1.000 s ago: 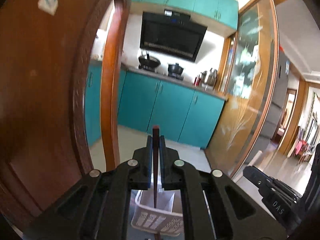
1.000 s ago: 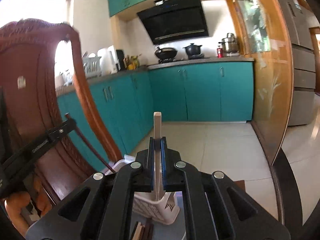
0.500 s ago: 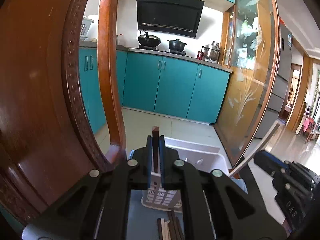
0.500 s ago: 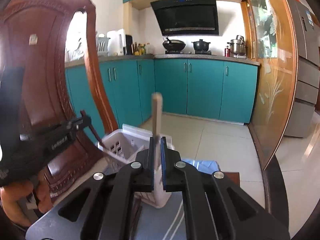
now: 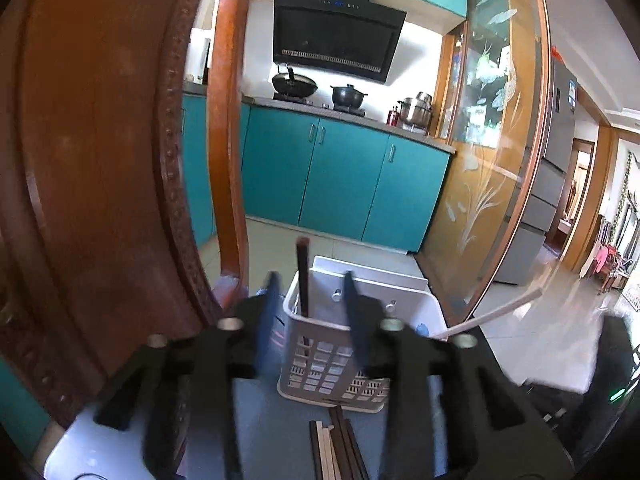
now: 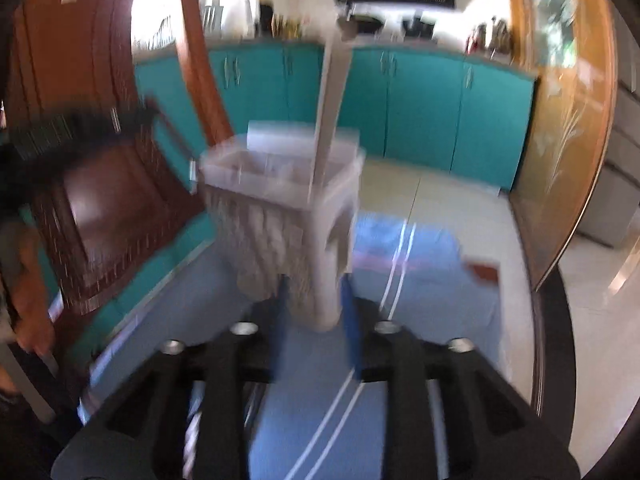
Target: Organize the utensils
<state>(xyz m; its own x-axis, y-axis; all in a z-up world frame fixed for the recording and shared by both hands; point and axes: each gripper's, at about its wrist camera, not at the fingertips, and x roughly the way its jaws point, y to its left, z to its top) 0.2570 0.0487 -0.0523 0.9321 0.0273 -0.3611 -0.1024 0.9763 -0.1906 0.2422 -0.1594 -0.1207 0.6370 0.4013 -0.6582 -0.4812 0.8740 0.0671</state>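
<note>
Our left gripper (image 5: 310, 308) stands spread wide, gripping nothing. The dark chopstick (image 5: 303, 280) stands upright inside the white utensil basket (image 5: 320, 364), in the gap between our fingers but touching neither. More chopsticks (image 5: 336, 448) lie flat on the blue mat (image 5: 276, 432) just in front of the basket. Our right gripper (image 6: 314, 312) is also spread apart, and the pale chopstick (image 6: 330, 120) stands in the same basket (image 6: 256, 216), beyond the fingers, though that view is blurred.
</note>
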